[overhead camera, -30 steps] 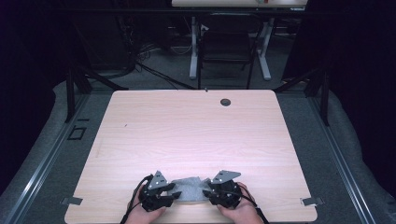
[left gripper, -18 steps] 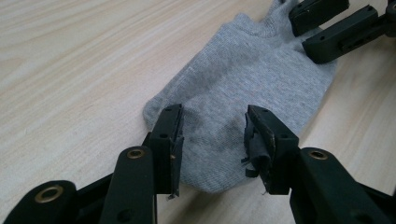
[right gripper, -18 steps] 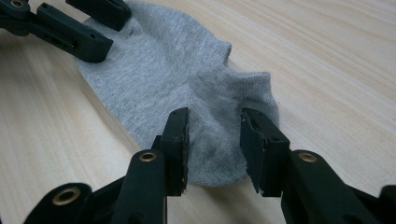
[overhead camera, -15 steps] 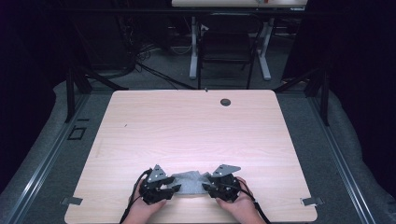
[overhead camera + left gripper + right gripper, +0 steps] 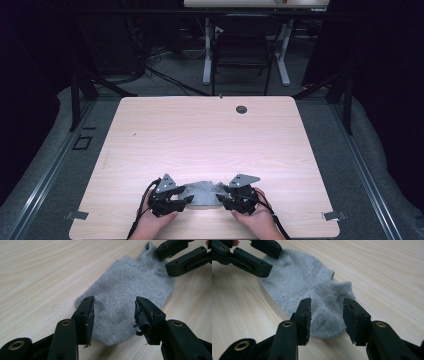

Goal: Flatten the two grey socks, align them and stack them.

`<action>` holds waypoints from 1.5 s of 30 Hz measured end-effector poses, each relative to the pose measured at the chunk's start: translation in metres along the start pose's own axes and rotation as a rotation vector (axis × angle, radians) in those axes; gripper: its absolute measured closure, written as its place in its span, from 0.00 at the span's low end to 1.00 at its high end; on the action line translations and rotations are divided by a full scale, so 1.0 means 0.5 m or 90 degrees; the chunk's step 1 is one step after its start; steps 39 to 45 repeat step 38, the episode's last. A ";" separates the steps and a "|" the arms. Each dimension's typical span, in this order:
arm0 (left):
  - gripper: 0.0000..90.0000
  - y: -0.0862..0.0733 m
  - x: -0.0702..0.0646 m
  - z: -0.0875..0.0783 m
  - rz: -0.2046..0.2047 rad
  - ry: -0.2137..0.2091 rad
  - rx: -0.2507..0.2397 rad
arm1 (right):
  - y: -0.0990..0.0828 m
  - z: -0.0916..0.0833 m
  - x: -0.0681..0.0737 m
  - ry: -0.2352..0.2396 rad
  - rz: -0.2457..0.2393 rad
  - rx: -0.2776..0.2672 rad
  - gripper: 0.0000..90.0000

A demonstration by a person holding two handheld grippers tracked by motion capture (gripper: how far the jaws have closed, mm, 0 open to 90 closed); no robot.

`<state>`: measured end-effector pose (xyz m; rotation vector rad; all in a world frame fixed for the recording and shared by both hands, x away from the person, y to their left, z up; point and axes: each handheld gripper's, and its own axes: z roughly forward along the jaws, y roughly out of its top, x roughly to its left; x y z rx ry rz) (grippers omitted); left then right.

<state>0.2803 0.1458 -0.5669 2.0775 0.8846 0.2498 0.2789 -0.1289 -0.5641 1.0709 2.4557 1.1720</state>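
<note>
- A pale wood-grain rectangular table (image 5: pixel 210 145) is seen from the high view, with a small dark round hole (image 5: pixel 241 109) set near its far edge.
- A small grey knitted ankle sock (image 5: pixel 202 193) is laid flat on the table close to the near edge, between the two grippers; its fabric is seen rumpled at the end toward the right gripper (image 5: pixel 332 300).
- The left black two-jaw gripper (image 5: pixel 181 201) is held by a hand (image 5: pixel 156 224) at the sock's left end; in the left gripper view (image 5: pixel 113 315) its jaws are spread apart, one on either side of the sock's rounded end, with grey fabric (image 5: pixel 125 290) seen in the gap.
- The right black two-jaw gripper (image 5: pixel 224 199) is held by the other hand (image 5: pixel 255 220) at the sock's right end; in the right gripper view (image 5: pixel 326 315) its jaws are likewise spread, astride the rumpled end, with nothing pinched.
</note>
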 end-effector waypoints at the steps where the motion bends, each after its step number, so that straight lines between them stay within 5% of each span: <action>1: 0.55 0.003 0.000 -0.006 -0.001 -0.002 -0.001 | 0.002 -0.006 -0.001 -0.002 -0.005 -0.002 0.64; 11: 0.53 0.008 0.009 -0.042 -0.017 0.008 -0.034 | 0.003 -0.046 -0.014 -0.024 0.003 -0.029 0.60; 29: 0.53 -0.022 0.072 -0.060 -0.068 0.054 -0.027 | -0.029 -0.052 -0.060 -0.074 0.032 -0.028 0.60; 45: 0.53 -0.024 0.078 -0.059 -0.070 0.059 -0.025 | -0.032 -0.051 -0.068 -0.075 0.043 -0.030 0.60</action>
